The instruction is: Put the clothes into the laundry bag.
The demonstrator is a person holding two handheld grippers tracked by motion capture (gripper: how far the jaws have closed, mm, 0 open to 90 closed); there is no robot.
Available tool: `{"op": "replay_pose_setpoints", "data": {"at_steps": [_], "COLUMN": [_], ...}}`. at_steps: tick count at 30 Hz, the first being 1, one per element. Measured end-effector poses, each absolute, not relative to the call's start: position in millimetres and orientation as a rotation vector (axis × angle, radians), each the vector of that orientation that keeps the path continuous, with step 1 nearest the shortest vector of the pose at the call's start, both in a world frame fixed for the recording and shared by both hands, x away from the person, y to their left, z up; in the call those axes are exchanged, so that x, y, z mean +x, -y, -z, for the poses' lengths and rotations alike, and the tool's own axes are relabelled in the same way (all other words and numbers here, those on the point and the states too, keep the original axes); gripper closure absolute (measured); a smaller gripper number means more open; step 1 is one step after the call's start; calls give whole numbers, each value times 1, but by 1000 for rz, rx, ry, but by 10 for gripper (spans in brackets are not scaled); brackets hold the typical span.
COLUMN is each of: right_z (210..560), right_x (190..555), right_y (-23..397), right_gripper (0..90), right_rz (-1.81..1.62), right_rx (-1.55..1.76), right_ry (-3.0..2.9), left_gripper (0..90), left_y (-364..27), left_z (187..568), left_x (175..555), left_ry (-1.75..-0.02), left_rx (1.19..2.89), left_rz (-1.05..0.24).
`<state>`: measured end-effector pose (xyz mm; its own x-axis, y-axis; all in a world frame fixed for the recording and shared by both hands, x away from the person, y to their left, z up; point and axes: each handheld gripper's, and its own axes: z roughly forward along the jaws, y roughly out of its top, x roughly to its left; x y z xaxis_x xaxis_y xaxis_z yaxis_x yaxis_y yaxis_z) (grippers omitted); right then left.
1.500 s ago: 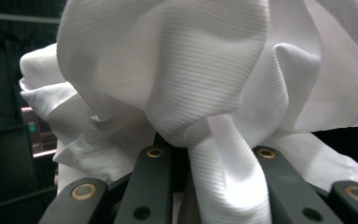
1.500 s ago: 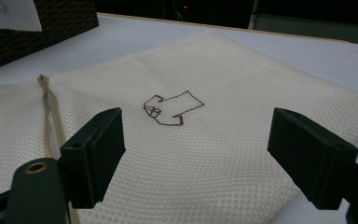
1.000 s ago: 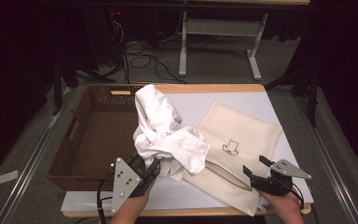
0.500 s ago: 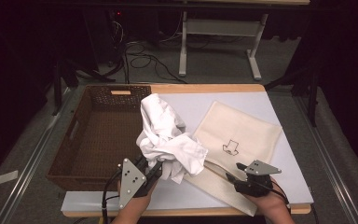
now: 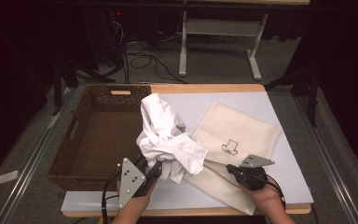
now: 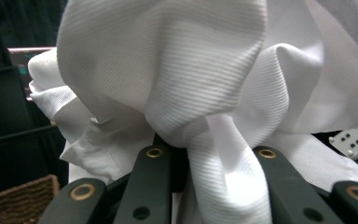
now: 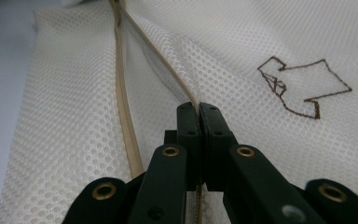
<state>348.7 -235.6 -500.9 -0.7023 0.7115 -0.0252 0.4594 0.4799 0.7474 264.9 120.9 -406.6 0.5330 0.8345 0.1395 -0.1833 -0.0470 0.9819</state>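
While the table (image 5: 284, 196) carries a pale sheet over most of its top, its left part is taken by a brown wicker basket (image 5: 98, 135), which reaches from the far left corner almost to the near edge.

Item, left gripper (image 5: 151, 171): near the table's near edge, just right of the basket's near right corner, held in the person's left hand (image 5: 133, 205). Jaws drawn narrow and clamped on a bunched fold of the white cloth (image 5: 168, 140); in the left gripper view the fabric (image 6: 191, 93) wells up between the two black jaws and spreads above them.

Item, white cloth: a crumpled garment, standing up from the gripped fold and leaning toward the far edge, partly over the basket's right wall and partly over the sheet.

Item, cream mesh bag (image 5: 242, 135): lies flat on the right half of the table, set cornerwise, a small dark outline drawing on its face. Its zipper edge (image 7: 121, 93) runs toward the near edge and stands open.

Item, right gripper (image 5: 235, 171): near the near right corner, in the person's right hand (image 5: 265, 198). Its jaws have just been closing and now stand pinched together on the bag's zipper edge, with mesh caught between the tips (image 7: 198, 108).
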Motion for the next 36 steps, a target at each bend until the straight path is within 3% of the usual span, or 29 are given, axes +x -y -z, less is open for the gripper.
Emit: {"op": "replay_pose_setpoints", "data": {"at_steps": [7,23,32,36], "right_z": [487,470,468,466], "right_x": [353,351,350,350], "right_y": [226,241,242,243], "right_gripper": [895,895,894,894], "right_rz": [-1148,-1337,-1360,-1377], "right_rx": [978,988,977,990], "right_ry": [-2317,-2191,-2190,-2181], "left_gripper": [768,768,770,770], "left_y": [-125,-54,-29,-11], "left_z": [396,459,455,473], "left_x": [255,267,291,302], "left_ry": [-610,-590,-640,-648], "left_rx": [1325,1595,1512,1586], "left_rz": [-908,-776,-738,-720]}}
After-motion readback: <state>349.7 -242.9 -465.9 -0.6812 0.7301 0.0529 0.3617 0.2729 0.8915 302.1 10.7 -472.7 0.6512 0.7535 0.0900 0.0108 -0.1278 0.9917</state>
